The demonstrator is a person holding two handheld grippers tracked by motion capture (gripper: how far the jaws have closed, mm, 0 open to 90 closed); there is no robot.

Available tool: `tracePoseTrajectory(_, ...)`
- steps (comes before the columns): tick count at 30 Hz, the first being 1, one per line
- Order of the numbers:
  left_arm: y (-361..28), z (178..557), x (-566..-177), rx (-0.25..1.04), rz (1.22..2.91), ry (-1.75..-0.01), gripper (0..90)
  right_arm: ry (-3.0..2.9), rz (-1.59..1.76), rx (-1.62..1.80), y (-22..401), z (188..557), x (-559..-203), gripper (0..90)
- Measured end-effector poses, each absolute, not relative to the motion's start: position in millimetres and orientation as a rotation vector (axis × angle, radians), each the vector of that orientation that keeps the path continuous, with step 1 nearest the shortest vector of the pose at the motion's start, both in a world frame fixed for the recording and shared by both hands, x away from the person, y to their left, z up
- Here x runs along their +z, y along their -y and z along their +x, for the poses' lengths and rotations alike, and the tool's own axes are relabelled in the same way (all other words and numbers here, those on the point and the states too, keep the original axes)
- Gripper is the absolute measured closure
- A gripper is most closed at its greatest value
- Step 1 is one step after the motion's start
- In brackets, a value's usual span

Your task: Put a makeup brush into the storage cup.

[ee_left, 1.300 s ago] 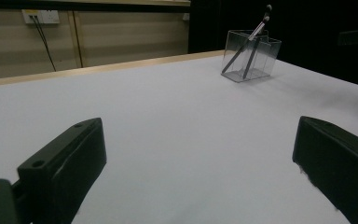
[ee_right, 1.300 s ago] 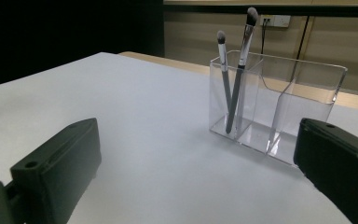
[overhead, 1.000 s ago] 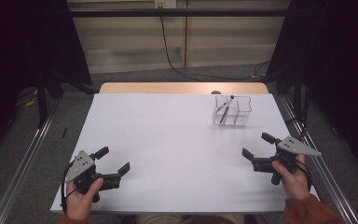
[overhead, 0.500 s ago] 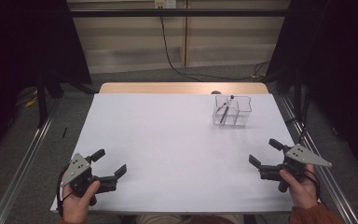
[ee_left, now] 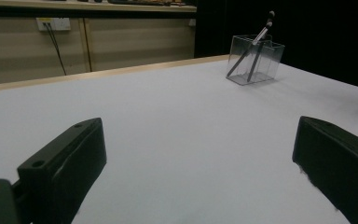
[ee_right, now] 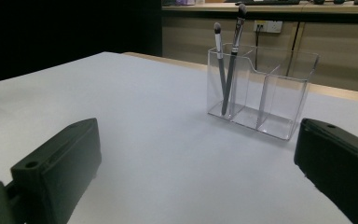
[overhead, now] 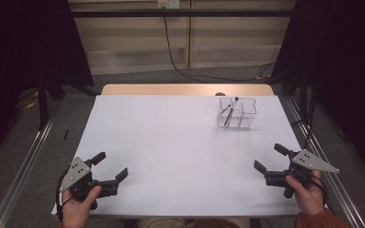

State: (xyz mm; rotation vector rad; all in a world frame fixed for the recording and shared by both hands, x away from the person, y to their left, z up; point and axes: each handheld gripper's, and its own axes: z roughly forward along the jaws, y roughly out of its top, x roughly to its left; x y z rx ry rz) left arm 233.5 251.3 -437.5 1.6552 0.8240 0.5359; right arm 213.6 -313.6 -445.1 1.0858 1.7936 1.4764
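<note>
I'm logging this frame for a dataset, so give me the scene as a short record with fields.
surface: white table
container: clear organiser, far right of table, divided into compartments
contents: two brushes leaning in one end compartment, tips up
left claw: open, near table's front left edge, holding nothing
right claw: open, near front right edge, holding nothing

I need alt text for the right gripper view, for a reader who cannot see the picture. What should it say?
A clear plastic organizer with compartments stands on a white table, with two makeup brushes leaning in its left compartment. In the foreground, the right gripper has its two black fingers wide apart, holding nothing.
</note>
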Motion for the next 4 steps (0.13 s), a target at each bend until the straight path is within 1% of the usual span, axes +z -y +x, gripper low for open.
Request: tracePoseTrajectory(4, -249.3, 234.5, -437.6, 0.526, 1.663, -0.816, 2.8, -1.800, 1.086, 1.474, 313.0, 215.0, -446.3, 0.0)
